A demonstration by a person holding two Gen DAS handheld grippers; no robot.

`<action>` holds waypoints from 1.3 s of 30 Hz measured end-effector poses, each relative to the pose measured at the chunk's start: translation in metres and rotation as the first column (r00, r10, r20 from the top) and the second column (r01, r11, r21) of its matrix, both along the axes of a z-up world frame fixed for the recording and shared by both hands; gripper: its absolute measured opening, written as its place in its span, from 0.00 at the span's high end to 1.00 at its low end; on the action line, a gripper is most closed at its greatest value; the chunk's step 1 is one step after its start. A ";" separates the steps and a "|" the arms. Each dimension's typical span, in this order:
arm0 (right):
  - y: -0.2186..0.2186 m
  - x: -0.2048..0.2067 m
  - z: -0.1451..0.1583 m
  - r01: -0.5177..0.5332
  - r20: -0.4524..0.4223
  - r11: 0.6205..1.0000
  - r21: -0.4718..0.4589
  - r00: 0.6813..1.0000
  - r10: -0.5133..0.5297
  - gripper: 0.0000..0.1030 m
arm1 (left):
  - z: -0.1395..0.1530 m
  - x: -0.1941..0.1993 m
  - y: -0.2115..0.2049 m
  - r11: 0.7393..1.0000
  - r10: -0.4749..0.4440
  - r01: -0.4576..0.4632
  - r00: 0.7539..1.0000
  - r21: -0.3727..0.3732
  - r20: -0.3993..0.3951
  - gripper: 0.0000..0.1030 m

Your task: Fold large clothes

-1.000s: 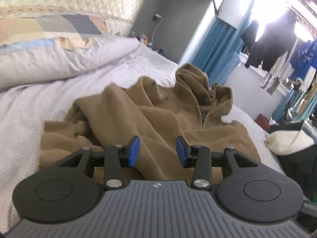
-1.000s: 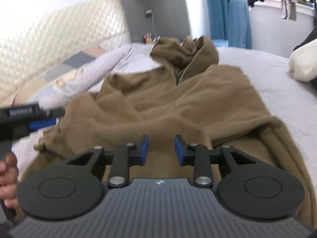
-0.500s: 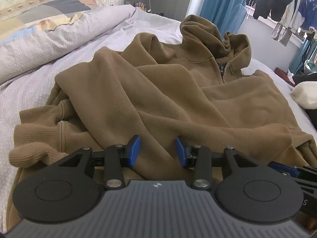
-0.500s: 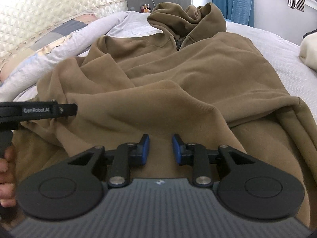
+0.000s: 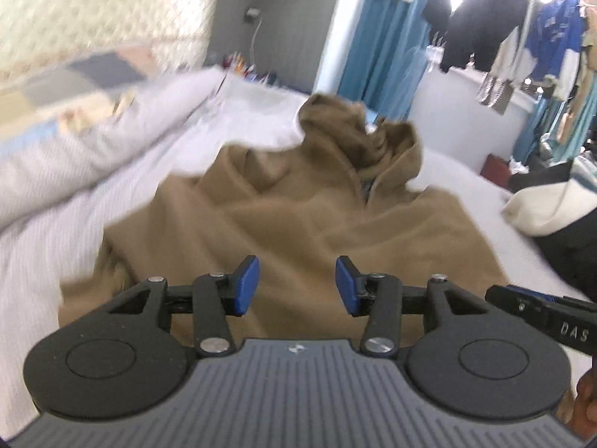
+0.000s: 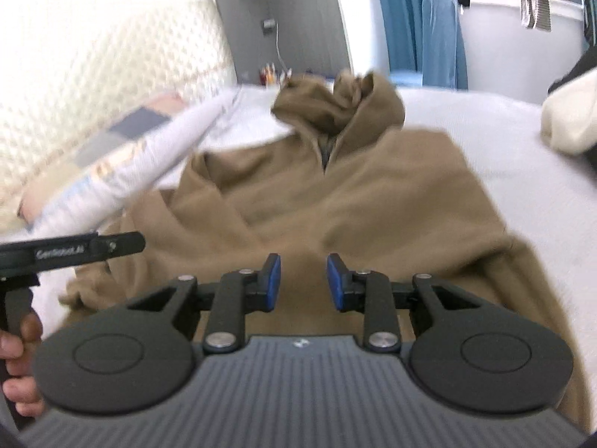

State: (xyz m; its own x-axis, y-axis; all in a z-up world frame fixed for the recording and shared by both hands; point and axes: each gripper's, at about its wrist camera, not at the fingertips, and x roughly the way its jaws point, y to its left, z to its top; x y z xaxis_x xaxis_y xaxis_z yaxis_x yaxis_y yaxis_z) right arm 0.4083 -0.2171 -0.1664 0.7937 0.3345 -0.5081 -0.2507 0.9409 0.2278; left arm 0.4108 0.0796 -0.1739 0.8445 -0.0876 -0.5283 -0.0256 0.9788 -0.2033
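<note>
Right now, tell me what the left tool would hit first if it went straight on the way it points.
Most likely the rumpled brown fleece hoodie on the white bed: the left tool, jaws open and empty, points down at its body. The frame is blurred, so depth is uncertain.

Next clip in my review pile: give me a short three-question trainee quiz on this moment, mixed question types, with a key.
1. True or false: the left gripper has cloth pinched between its blue pads.
2. Multiple choice: the brown fleece hoodie lies on (A) a wooden floor, (B) the white bed cover, (C) a chair.
3. Fill in: the hoodie's hood lies at the ___ end of the garment, seen from both grippers.

Key
1. False: its jaws have just been opening and nothing is between them. The right gripper is empty too.
2. B
3. far
</note>
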 end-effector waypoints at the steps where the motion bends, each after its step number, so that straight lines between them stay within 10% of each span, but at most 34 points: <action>1: -0.005 0.003 0.007 0.008 0.009 1.000 0.012 1.000 -0.008 0.70 | 0.010 0.005 -0.002 1.000 -0.011 0.011 1.000 0.008 0.015 0.49; 14: -0.048 0.103 0.071 0.061 0.045 0.997 0.053 0.997 -0.063 0.69 | 0.071 0.133 -0.024 0.997 -0.077 0.078 0.995 -0.021 0.066 0.39; 17: -0.062 0.143 0.072 0.064 0.049 0.996 0.060 0.997 -0.067 0.69 | 0.061 0.183 -0.025 0.996 -0.084 0.086 0.995 -0.028 0.056 0.37; 21: -0.078 0.213 0.060 0.092 0.031 0.991 0.096 0.995 -0.095 0.29 | 0.035 0.263 -0.020 0.995 -0.075 0.078 0.996 -0.059 0.051 0.36; 34: -0.046 0.439 0.005 0.034 -0.109 0.981 0.192 0.994 -0.014 0.29 | -0.044 0.509 0.023 0.977 -0.125 0.114 0.991 -0.179 -0.048 0.35; 39: -0.004 0.470 -0.019 -0.038 -0.212 0.999 -0.008 0.977 0.035 0.33 | -0.060 0.551 0.024 0.965 -0.136 0.113 0.987 -0.235 -0.083 0.41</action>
State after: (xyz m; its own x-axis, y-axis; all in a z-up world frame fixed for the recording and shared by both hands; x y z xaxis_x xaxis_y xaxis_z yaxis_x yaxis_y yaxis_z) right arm 0.8787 -0.2212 -0.1855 0.6551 0.3538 -0.6676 -0.2321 0.9351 0.2678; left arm 0.9613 0.1040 -0.2344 0.7645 -0.3168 -0.5614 0.0626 0.9033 -0.4245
